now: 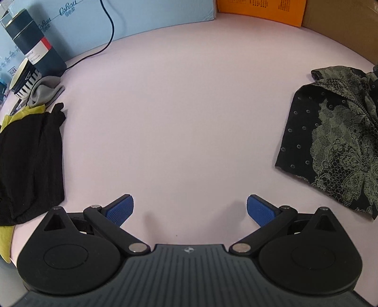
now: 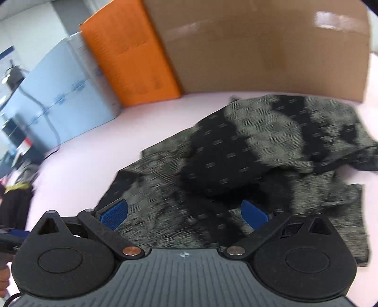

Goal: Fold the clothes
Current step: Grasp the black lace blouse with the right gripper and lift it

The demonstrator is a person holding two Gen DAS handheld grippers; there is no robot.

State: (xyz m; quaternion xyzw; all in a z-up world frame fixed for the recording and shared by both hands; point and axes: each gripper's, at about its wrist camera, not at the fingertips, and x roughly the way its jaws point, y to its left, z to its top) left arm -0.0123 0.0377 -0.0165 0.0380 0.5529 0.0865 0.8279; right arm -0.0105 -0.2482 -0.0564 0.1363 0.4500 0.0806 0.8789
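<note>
1. Your left gripper sits at the bottom centre of the left view, jaws spread wide, blue pads over bare pink table, holding nothing.
2. The lace-print cloth, black with grey-green flower pattern, lies at the right edge of the left view, partly bunched at its top, well apart from that gripper.
3. A black garment lies at the left edge of the left view, with a yellow-green cloth showing under it.
4. Upper left of the left view: a dark canister, a striped cup tipped on its side, a grey cloth just beside the cup.
5. A black cable runs down in front of the pale blue box at the top; an orange box and a cardboard box stand at the upper right.
6. Your right gripper is at the bottom centre of the right view, jaws spread, directly above the lace-print cloth; the frame is motion-blurred.
7. The cloth fills the centre and right of the right view, rumpled with one fold humped up in the middle. You can't tell if the pads touch it; nothing is pinched between them.
8. Cardboard box and orange box stand behind the cloth at the top of the right view.
9. A bit of your hand shows at the lower left edge of the right view.
</note>
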